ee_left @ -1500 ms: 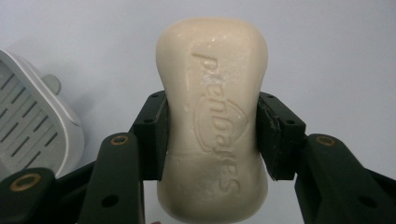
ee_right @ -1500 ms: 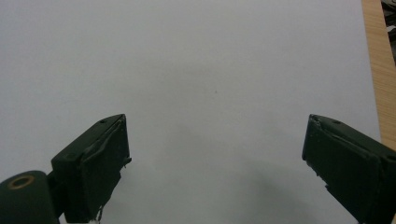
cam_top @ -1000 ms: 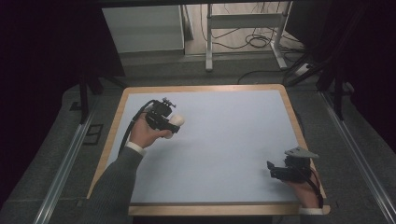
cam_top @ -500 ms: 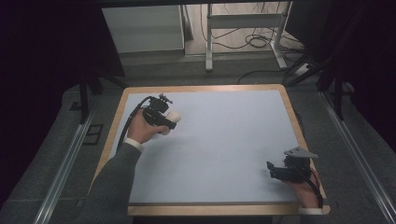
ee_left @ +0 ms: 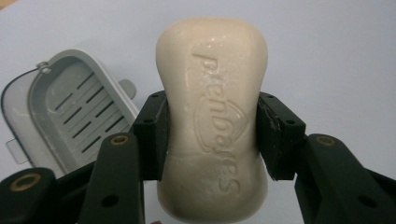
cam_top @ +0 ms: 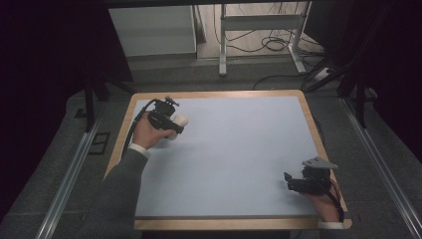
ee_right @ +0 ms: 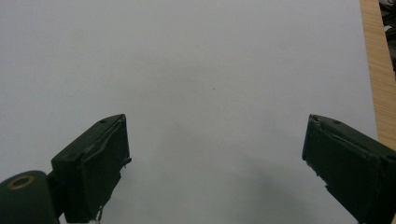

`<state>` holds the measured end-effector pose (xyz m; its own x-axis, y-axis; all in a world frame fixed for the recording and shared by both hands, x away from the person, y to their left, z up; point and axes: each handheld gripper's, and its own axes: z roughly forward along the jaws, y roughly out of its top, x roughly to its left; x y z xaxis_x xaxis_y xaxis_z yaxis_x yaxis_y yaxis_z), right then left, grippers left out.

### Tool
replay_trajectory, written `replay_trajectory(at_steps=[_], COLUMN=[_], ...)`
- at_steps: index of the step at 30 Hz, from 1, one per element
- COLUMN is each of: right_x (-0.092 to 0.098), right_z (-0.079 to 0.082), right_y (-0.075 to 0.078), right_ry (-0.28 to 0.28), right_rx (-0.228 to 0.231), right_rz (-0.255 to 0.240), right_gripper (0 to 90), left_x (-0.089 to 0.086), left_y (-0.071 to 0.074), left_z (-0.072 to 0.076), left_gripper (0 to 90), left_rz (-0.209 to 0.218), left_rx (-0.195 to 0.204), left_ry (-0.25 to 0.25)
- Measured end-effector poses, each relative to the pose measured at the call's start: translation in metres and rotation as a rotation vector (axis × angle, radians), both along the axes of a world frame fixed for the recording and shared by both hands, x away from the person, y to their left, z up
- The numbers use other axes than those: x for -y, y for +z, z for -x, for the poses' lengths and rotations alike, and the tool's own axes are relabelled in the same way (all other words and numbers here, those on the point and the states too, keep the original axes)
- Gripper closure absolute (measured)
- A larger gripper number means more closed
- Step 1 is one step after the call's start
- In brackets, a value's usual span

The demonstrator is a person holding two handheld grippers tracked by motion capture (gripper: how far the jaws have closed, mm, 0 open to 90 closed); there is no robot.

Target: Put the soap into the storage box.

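left claw (ee_left: pixel 212 140) gripped a cream soap bar (ee_left: pixel 212 116) above the pale worktop (cam_top: pixel 239 149), beside a grey slotted soap dish (ee_left: pixel 74 112); right claw (ee_right: pixel 215 168) rested wide apart, holding nothing.

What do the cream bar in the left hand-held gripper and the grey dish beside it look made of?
Cream embossed bar: apparently soap, with a waxy matte surface and pressed lettering. Grey slotted dish: probably moulded plastic, with a smooth dull finish, drain slots and whitish residue.
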<state>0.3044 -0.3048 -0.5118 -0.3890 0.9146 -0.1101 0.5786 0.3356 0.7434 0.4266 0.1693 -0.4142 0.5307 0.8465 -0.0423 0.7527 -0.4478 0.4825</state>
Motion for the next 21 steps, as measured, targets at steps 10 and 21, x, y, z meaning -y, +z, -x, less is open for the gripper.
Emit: replay_trajectory(at_steps=[10,21], right_x=[0.000,0.002], right_z=[0.000,-0.001], right_y=[-0.001,-0.002], right_ry=[-0.004,-0.007], right_rx=[-0.002,-0.006], right_rz=[0.005,0.005], right_gripper=[7.2,7.2], left_x=[-0.012,-0.024], left_y=[-0.001,-0.006], left_z=[-0.011,-0.020], left_gripper=[49.9,49.9], left_rz=[0.006,0.015], left_rx=[-0.010,-0.022], left_ry=[0.053,0.096])
